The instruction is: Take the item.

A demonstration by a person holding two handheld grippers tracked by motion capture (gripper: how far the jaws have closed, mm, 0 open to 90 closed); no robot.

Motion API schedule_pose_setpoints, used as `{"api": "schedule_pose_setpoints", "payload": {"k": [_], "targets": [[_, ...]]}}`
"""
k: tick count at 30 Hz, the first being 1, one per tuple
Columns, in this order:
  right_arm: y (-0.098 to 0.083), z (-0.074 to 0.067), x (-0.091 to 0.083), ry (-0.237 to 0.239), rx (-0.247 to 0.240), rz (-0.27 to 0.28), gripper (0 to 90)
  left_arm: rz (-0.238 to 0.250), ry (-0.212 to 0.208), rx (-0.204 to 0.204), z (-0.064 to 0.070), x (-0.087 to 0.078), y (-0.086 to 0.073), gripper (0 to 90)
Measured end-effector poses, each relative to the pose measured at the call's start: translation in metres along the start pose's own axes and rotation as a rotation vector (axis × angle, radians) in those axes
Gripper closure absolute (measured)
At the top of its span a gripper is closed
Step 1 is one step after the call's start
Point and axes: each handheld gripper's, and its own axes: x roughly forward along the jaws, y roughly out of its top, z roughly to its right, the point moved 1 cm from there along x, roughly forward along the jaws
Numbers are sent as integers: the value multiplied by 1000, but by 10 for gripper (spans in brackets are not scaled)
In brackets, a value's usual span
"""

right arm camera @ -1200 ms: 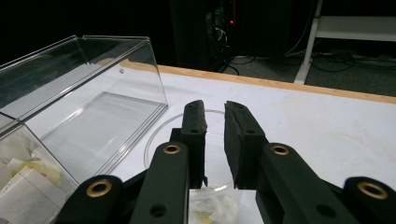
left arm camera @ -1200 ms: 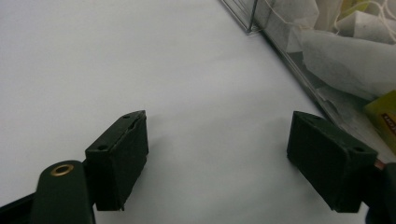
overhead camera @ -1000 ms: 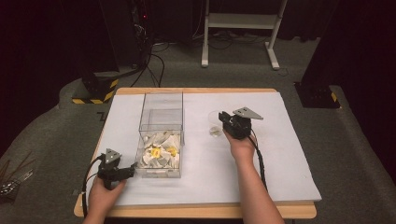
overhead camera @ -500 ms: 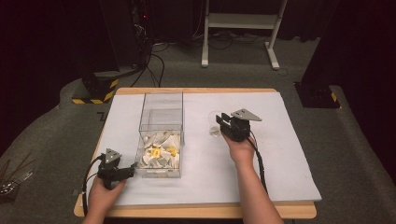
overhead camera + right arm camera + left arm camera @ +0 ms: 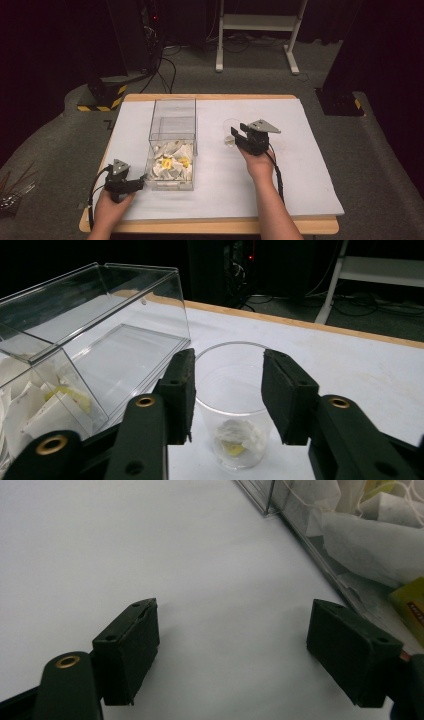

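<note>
At the near left corner of the table (image 5: 210,227), the left gripper (image 5: 134,185) rests low on the white sheet (image 5: 310,165), just beside the near left corner of the clear box (image 5: 172,145). Its jaws stand wide apart with nothing but bare sheet between them, so it is released; the left gripper view shows the box wall (image 5: 320,560) running just beyond the right-hand jaw.

The near part of the box is heaped with white tea bags (image 5: 170,162), some with yellow tags, and its far part looks empty. The lid, or a raised clear panel, stands up over the far half.

To the right of the box, about the middle of the table, the right gripper (image 5: 239,138) points left toward a clear plastic cup (image 5: 230,134). In the right gripper view its jaws are set one on each side of the cup (image 5: 232,405), just in front of its near wall, and they have just been opening; the pads do not press on it, so the tool is released. The cup stands upright on the sheet, near the box but apart from it, and holds one tea bag (image 5: 237,437) at its bottom.

Beyond the far edge of the table lies grey floor, with cables and a white frame (image 5: 260,30) well back.
</note>
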Motion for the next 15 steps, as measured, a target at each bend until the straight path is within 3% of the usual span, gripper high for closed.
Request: {"api": "schedule_pose_setpoints", "payload": {"k": [15], "targets": [[-5, -16, -16, -32, -41, -13, 319, -1, -1, 0, 0, 0, 0, 214]]}}
